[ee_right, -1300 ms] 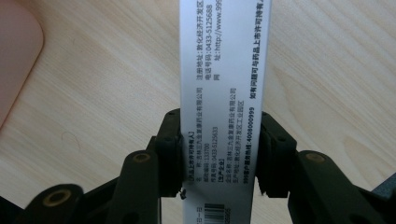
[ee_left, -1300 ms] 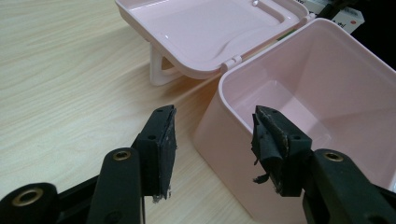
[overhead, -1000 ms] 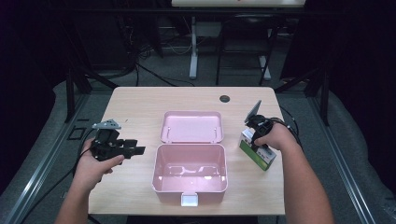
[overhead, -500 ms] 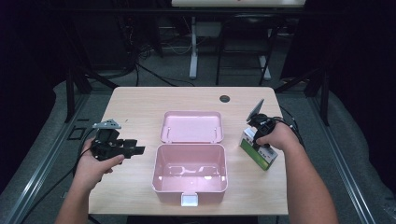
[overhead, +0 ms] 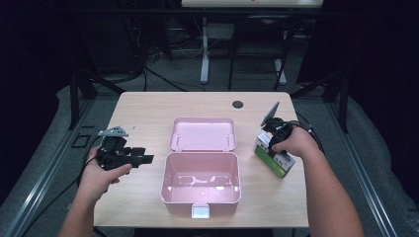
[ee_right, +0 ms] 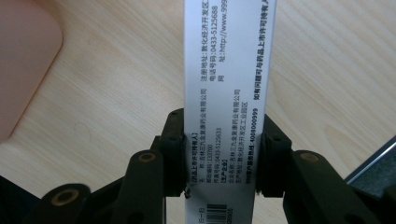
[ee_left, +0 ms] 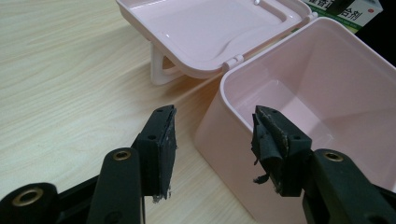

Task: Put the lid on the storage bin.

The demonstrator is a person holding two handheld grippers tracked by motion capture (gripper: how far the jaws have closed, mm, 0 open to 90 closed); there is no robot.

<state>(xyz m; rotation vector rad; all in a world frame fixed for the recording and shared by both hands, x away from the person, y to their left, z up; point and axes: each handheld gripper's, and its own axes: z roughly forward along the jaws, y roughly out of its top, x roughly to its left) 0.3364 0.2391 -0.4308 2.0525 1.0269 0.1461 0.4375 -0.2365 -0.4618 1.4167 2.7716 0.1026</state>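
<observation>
Pink storage box point(overhead: 201, 183) is sitting open mid-table. You're pinching the medicine carton point(overhead: 273, 154) with the right gripper point(ee_right: 223, 154) at the table's right side: light, crushable cardboard (ease off squeezing). Left gripper point(ee_left: 212, 140) is idling, jaws spread.

The table point(overhead: 148, 113) is a light wood-grain top with rounded corners and a dark round hole point(overhead: 237, 104) near its far edge. A pink box point(overhead: 201, 185) stands open on it at the middle of the near side — its lid point(overhead: 203, 134) folded back and lying just behind it, propped on its handle. To the right of the pink box, well apart from it, a green-and-white carton point(overhead: 271, 157) rests on the wood.
</observation>
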